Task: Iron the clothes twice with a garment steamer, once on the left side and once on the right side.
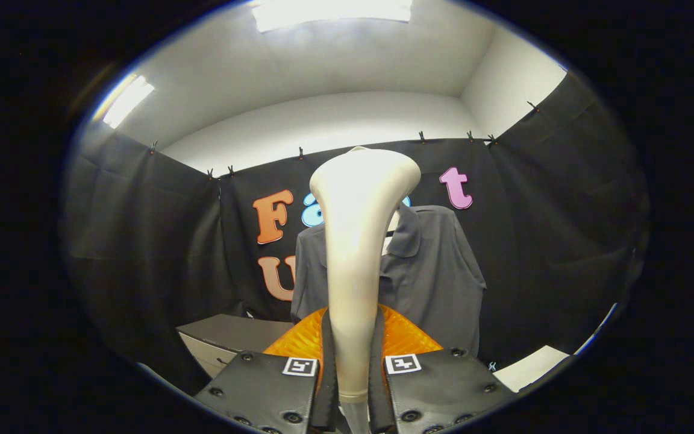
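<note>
Gripper view: cream steamer [359, 241] upright in claw [352, 361]

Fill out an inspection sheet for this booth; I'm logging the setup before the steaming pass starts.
Surface: a grey cabinet top beyond the fingers, to one side; a pale surface to the other.
Job's things: cream garment steamer held upright; dark grey shirt hanging just beyond it.
Clutter: nothing seen.
Grippers: gripper, both fingers pressed on the steamer's handle.
Cables: nothing seen.
Surroundings: black cloth wall clipped up; white ceiling with lit panels.
</note>
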Demonstrator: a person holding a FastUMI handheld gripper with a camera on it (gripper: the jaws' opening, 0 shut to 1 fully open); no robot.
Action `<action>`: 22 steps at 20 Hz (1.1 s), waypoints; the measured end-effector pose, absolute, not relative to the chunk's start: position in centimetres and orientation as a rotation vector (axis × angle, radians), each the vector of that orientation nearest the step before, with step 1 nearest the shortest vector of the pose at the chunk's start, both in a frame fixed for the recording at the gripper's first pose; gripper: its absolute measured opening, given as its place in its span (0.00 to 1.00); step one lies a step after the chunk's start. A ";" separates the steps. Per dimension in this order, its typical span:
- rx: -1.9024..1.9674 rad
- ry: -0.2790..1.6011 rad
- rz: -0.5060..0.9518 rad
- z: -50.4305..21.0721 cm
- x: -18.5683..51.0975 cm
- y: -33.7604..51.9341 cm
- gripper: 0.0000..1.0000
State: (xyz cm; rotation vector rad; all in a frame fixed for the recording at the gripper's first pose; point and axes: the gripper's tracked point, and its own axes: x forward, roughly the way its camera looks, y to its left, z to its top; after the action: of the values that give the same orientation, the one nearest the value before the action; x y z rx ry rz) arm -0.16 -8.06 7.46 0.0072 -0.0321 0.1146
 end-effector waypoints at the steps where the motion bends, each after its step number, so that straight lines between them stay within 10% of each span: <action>1: 0.007 -0.032 0.121 7.4 0.0 -8.1 0.27; 22: -0.020 -0.022 0.158 7.0 2.6 -8.6 0.27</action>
State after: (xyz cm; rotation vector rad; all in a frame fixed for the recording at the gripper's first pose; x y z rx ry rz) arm 2.57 -8.62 7.04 -0.0200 -0.0217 0.1581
